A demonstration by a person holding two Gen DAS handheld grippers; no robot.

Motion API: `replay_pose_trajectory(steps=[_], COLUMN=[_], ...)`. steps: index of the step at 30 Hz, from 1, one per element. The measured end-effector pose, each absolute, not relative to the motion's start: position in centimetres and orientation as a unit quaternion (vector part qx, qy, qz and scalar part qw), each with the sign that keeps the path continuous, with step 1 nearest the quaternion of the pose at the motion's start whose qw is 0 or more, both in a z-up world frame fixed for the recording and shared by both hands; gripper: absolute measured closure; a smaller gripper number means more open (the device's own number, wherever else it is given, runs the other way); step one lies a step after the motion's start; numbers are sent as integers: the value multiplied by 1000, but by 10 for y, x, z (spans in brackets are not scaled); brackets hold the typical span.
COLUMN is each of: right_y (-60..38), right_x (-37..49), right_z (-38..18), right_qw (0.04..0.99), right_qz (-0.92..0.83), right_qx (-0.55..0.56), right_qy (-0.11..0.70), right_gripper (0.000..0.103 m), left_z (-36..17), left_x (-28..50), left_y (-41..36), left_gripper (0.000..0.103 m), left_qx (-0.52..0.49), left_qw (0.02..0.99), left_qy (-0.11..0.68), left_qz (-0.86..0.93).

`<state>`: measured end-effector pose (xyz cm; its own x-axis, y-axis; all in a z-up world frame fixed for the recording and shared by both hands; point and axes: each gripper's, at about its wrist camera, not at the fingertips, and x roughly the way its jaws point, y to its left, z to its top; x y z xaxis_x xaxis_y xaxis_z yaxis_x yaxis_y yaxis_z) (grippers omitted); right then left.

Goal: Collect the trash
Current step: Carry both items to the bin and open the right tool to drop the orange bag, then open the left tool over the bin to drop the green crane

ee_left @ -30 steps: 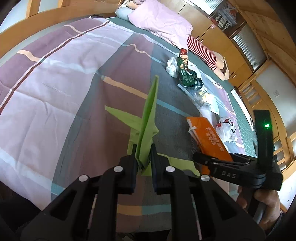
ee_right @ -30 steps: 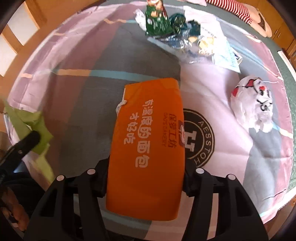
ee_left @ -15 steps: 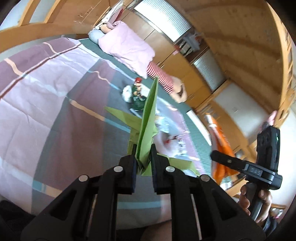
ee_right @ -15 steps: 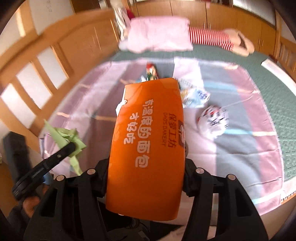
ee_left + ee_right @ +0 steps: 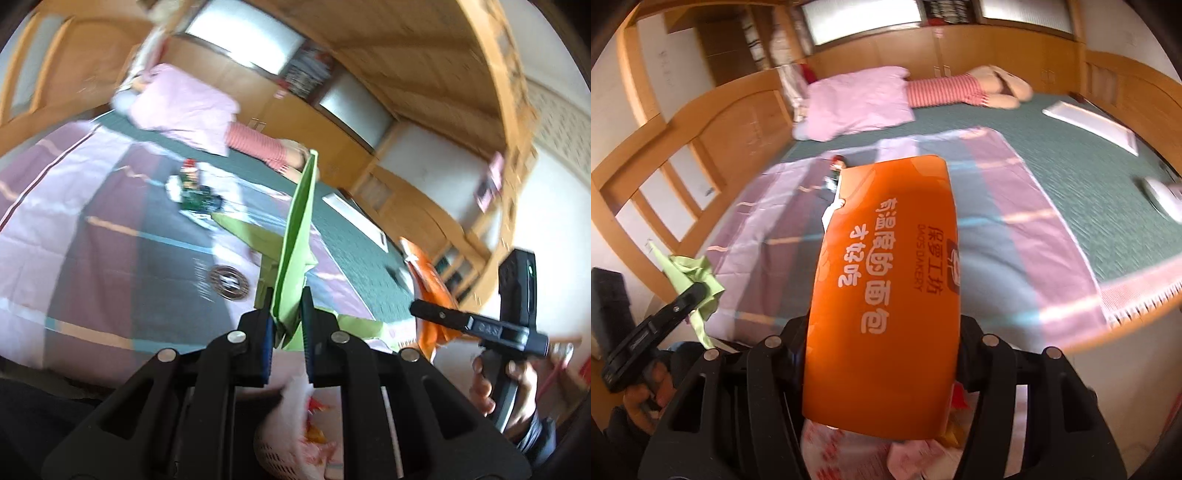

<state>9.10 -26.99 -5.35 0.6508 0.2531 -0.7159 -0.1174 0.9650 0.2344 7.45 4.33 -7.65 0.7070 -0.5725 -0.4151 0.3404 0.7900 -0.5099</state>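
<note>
- The left gripper [image 5: 287, 325] is clenched on a folded sheet of green paper [image 5: 295, 254], which stands up from between the pads in a tall pointed fold, clear of the bed.
- The right gripper [image 5: 882, 350] grips an orange bakery bag [image 5: 886, 291] by its two side edges (white Chinese lettering and "BAKERY" run across its face); the bag is lifted off the bedspread and fills the middle of the right wrist view.
- In the left wrist view the right gripper and its orange bag [image 5: 430, 291] show at the right, held by a hand [image 5: 506, 387] around the handle.
- Below both grippers sits a white perforated basket [image 5: 273, 448] lined with a pale printed plastic bag [image 5: 849, 450].
- More trash lies on the striped purple and grey bedspread [image 5: 92, 221]: a cluster of green wrappers [image 5: 192, 192], well apart from both grippers.
- At the head of the bed lie a pink pillow [image 5: 857, 99] and a plush toy in a red-striped top [image 5: 960, 88].
</note>
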Motion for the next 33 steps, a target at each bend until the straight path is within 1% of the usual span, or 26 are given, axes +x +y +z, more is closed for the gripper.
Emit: replay_pose_trajectory(steps=[5, 10, 15, 20, 22, 24, 27, 29, 33], right_y=[-295, -299, -305, -296, -292, -292, -301, -314, -339], right_x=[53, 31, 36, 35, 33, 31, 29, 26, 16], right_z=[-60, -76, -95, -126, -141, -147, -135, -119, -85], right_qw=[901, 894, 879, 851, 837, 830, 841, 855, 887], right_qz=[78, 73, 65, 58, 66, 69, 59, 47, 21], right_qx=[89, 79, 93, 60, 58, 62, 79, 99, 135], right_qy=[418, 435, 463, 518, 540, 550, 532, 506, 441], right_gripper=[44, 44, 44, 43, 42, 31, 24, 22, 21], left_z=[-70, -72, -78, -78, -78, -79, -82, -85, -90], left_x=[46, 36, 40, 41, 42, 41, 44, 45, 44], left_y=[1, -15, -17, -14, -17, -19, -24, -29, -50], left_gripper=[89, 89, 89, 89, 89, 89, 89, 89, 89], left_qx=[-161, -154, -155, -164, -163, -162, -159, -155, -129], left_qw=[896, 889, 887, 886, 885, 884, 881, 876, 861], left_qy=[292, 298, 306, 306, 306, 308, 314, 321, 338], left_qz=[-294, -313, -309, -307, -309, -312, -317, -325, -358])
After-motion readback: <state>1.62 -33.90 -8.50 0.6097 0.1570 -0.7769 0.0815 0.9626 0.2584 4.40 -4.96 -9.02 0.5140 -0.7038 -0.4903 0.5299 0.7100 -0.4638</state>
